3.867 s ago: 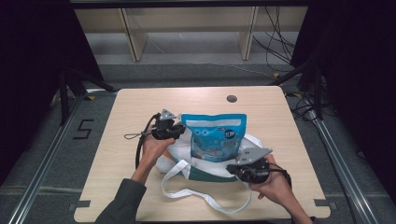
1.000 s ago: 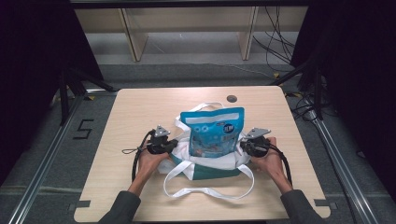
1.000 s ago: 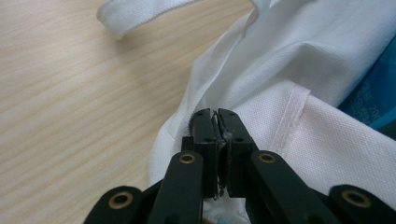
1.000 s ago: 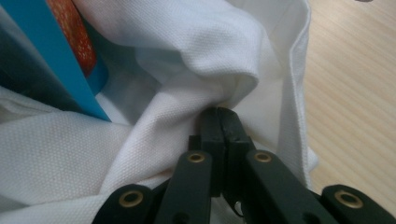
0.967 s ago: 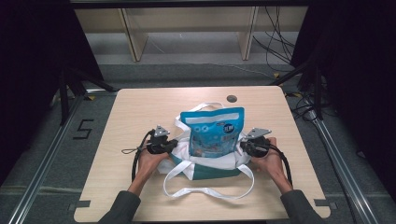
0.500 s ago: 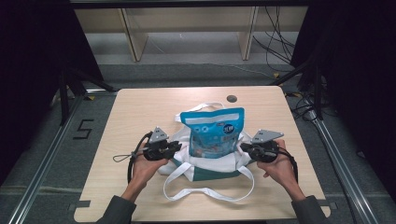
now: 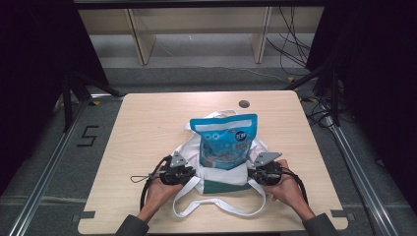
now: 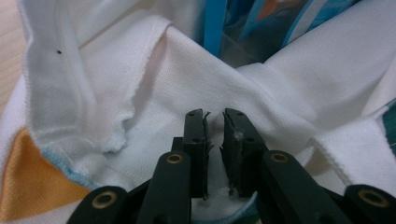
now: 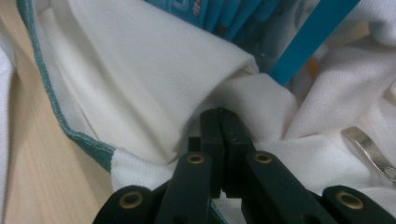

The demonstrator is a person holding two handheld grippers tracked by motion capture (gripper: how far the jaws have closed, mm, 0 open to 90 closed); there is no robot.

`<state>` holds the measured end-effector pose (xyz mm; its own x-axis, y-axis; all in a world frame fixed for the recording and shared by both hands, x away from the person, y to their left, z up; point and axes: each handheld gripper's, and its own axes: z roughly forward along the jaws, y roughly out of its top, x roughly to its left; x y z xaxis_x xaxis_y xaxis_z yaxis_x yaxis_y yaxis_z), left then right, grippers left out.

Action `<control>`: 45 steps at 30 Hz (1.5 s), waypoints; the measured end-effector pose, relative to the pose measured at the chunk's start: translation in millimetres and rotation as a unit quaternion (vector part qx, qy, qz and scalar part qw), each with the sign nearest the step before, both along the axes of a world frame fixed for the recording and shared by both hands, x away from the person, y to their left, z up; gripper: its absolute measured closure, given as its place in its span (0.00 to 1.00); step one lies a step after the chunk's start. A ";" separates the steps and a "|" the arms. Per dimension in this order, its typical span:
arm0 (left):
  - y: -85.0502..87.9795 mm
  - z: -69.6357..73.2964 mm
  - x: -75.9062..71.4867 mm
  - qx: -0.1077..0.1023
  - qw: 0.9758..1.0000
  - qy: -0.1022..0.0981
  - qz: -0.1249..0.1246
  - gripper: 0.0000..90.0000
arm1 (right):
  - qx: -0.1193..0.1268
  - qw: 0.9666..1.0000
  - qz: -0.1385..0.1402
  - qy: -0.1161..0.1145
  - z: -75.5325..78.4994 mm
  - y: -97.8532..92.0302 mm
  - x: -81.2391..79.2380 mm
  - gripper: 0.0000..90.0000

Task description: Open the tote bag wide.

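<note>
We've slid both hands back toward us since a sec ago, pulling the white tote bag (image 7: 216,169) down around the blue snack pouch (image 7: 224,141), so more of the pouch sticks up out of the bag now. The left gripper (image 8: 215,122) has just been opening a bit: a thin gap shows between its tips w/ white cloth in it, and we can't tell if the pads press on it. The right gripper (image 9: 223,116) is clamped tight on a fold of the bag, w/ the pouch just past its tips. We think the job is getting the pouch out of the bag, and it's partway done. The bag lies on a light wood table (image 7: 147,123); its loose strap (image 7: 211,209) curls between our hands (image 7: 160,189). Behind the table there's a grey floor, pale shelf legs (image 7: 140,37) & black cables (image 7: 290,44), w/ dark sides all round.
</note>
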<state>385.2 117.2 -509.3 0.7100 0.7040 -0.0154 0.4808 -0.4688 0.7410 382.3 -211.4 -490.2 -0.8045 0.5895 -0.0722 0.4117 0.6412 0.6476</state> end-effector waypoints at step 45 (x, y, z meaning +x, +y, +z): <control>25.8 44.6 27.7 -0.107 0.993 -0.019 0.050 0.63 | 0.088 0.993 -0.054 -0.053 38.9 -20.1 33.7 0.77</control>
